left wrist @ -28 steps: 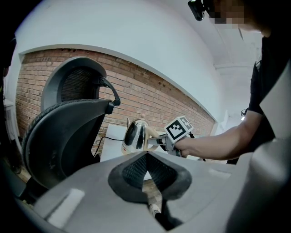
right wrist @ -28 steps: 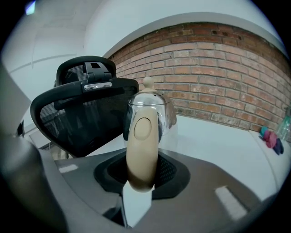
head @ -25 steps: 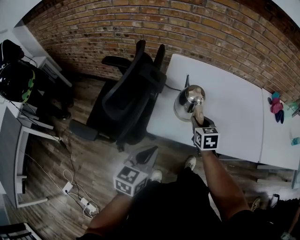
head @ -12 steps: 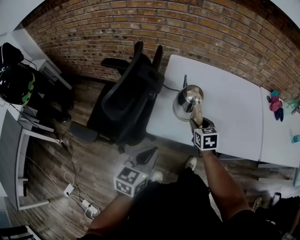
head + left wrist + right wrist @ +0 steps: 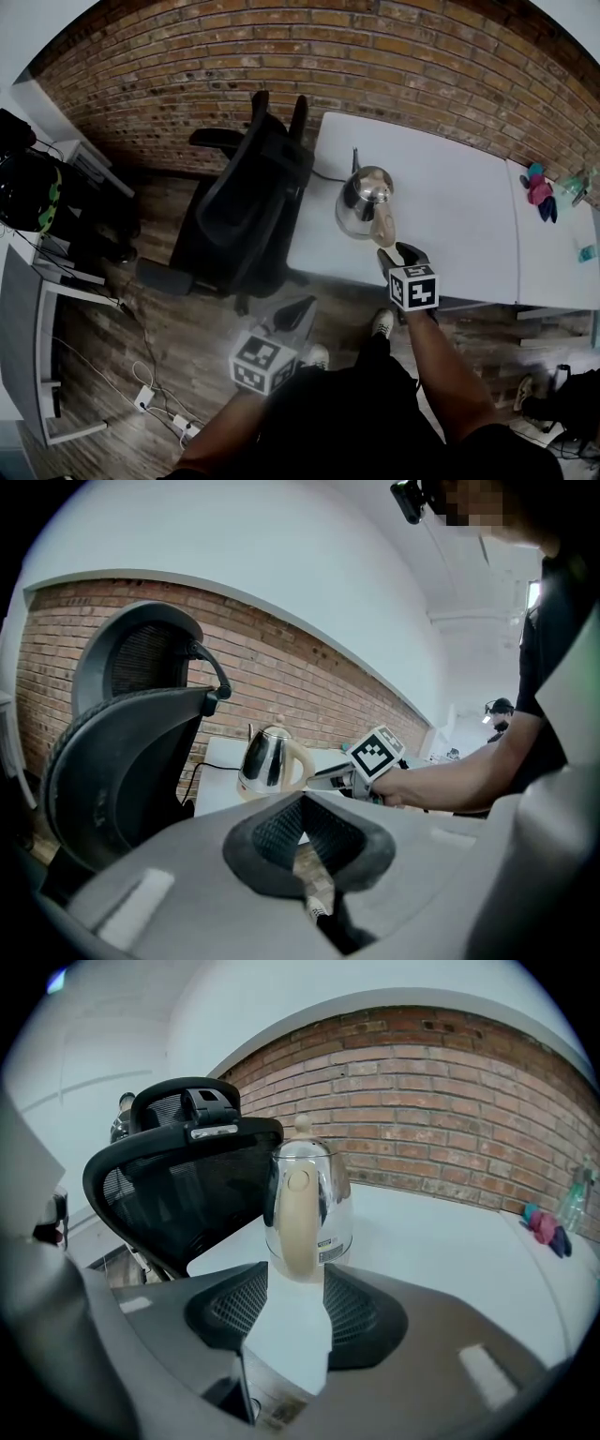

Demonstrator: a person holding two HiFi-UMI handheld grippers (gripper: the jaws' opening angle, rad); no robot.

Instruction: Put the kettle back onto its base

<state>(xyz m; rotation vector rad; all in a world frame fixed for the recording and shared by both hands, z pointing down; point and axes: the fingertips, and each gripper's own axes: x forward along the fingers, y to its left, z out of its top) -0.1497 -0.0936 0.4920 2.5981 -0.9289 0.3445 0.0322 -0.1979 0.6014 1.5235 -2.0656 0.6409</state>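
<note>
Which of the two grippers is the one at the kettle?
The right gripper: its jaws have just been opening and grip nothing, with the handle of the kettle at their tips. The left gripper hangs over the floor.

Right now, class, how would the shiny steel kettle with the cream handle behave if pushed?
Probably rigid: the shiny steel kettle has a hard, polished shell, likely slippery. Tall and near the edge of the white table, it might tip or slide off. Its cream handle looks the surest hold.

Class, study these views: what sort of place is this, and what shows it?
Probably an office or workroom: a black mesh office chair, a white desk along a brick wall, and a kettle on it.
</note>
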